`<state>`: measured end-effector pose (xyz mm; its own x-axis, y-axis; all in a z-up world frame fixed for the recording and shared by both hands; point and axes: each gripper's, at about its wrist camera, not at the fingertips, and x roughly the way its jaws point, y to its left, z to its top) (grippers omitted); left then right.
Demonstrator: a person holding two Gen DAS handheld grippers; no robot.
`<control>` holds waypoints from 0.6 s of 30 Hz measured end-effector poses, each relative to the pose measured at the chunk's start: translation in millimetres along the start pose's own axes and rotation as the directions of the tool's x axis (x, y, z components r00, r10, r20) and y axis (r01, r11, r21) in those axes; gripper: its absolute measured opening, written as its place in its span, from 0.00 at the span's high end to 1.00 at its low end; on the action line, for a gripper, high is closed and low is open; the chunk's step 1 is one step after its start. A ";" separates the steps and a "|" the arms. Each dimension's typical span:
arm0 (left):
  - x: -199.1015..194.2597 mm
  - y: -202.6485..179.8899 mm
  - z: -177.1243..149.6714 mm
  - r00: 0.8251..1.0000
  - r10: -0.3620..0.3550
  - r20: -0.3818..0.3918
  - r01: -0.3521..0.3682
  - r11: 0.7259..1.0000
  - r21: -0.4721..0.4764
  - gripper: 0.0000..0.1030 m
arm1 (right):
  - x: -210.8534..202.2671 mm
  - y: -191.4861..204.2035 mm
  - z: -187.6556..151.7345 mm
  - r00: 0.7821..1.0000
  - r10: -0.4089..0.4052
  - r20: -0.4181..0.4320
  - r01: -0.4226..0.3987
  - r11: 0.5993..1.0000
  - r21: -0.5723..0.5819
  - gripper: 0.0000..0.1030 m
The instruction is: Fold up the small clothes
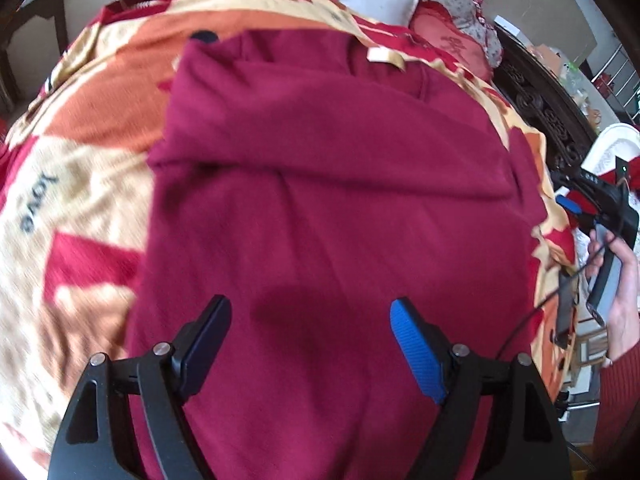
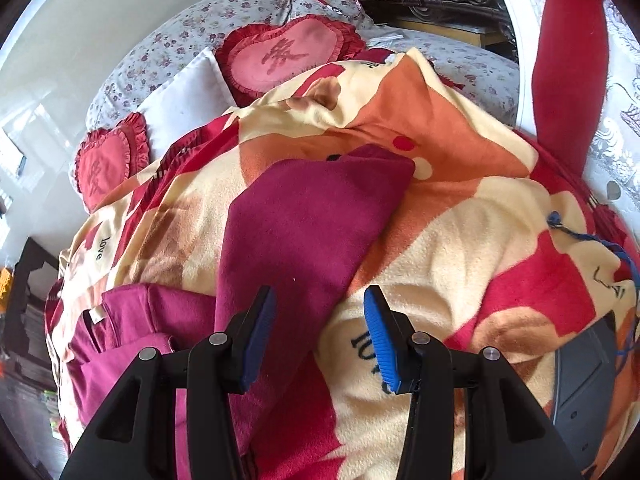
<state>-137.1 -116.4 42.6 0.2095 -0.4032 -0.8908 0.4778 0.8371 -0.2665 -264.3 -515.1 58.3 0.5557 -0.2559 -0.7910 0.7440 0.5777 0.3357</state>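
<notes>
A maroon top [image 1: 328, 208] lies spread on the patterned blanket [image 1: 80, 184], with a fold ridge across its upper part and a white label [image 1: 378, 56] at the collar. My left gripper [image 1: 311, 302] hovers over the top's lower half, open, with nothing between its pads. In the right wrist view one maroon sleeve [image 2: 312, 220] stretches away over the blanket [image 2: 460, 240], and the body [image 2: 132, 320] bunches at lower left. My right gripper [image 2: 320, 291] stands open over the sleeve's edge; the cloth lies below the fingers, not pinched. A hand [image 1: 624, 280] holds that gripper at the left view's right edge.
Heart-shaped red cushions [image 2: 288, 54] and a white pillow [image 2: 184, 92] sit at the head of the bed against a floral bolster [image 2: 168, 40]. A dark carved headboard [image 1: 540, 96] runs along the right. A red curtain [image 2: 568, 60] hangs at far right, and a grey object [image 2: 588, 380] lies on the blanket.
</notes>
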 end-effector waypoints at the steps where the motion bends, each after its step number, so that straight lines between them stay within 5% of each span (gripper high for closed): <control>1: 0.3 -1.7 -2.1 1.000 -0.006 -0.004 0.006 1.000 0.000 0.17 | -1.8 -0.2 -0.9 1.000 -0.003 -0.002 0.003 1.000 0.006 0.74; 18: 2.8 -15.0 -35.4 0.994 -0.082 -0.075 0.081 0.997 -0.006 0.17 | -8.2 7.4 -9.1 0.999 -0.022 -0.025 0.022 1.000 0.003 0.74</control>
<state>-173.9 -117.0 31.0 0.1053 -0.4414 -0.8911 0.4877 0.8038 -0.3405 -266.7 -501.7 62.6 0.5299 -0.2487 -0.8108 0.7569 0.5699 0.3199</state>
